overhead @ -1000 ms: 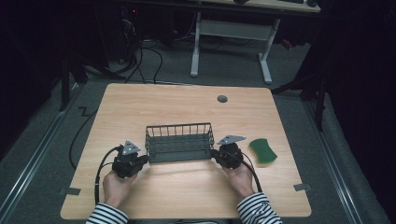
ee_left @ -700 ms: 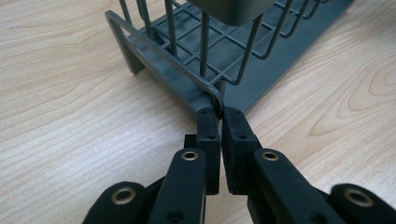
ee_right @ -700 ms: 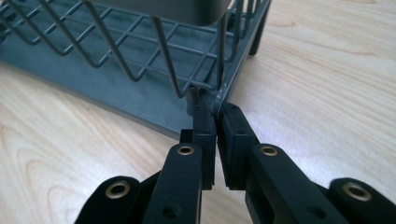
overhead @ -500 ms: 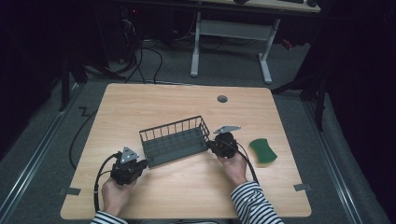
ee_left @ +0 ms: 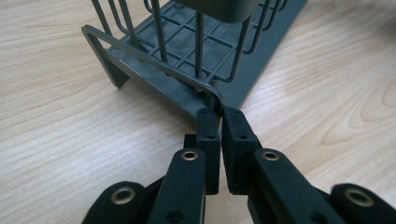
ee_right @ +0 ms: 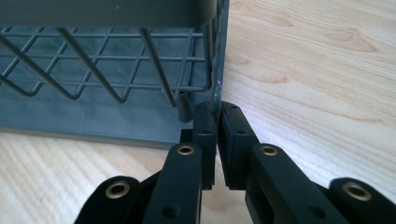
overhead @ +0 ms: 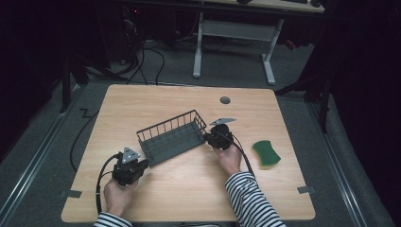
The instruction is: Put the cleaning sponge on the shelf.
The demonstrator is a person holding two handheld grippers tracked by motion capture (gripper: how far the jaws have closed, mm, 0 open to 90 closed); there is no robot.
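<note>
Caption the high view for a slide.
Both grippers, left and right, clamp opposite ends of a skewed wire basket.

My table (overhead: 165, 99) is pale wood grain with a smooth, faintly satin top. The basket (overhead: 172, 137) I'm working looks like wire with a matt dark-grey coating and a flat matt base. My left gripper (ee_left: 220, 114) and right gripper (ee_right: 217, 112) are matt black plastic with brassy rivets. Near the table's right edge, the sponge (overhead: 265, 153) looks coarse green.
</note>
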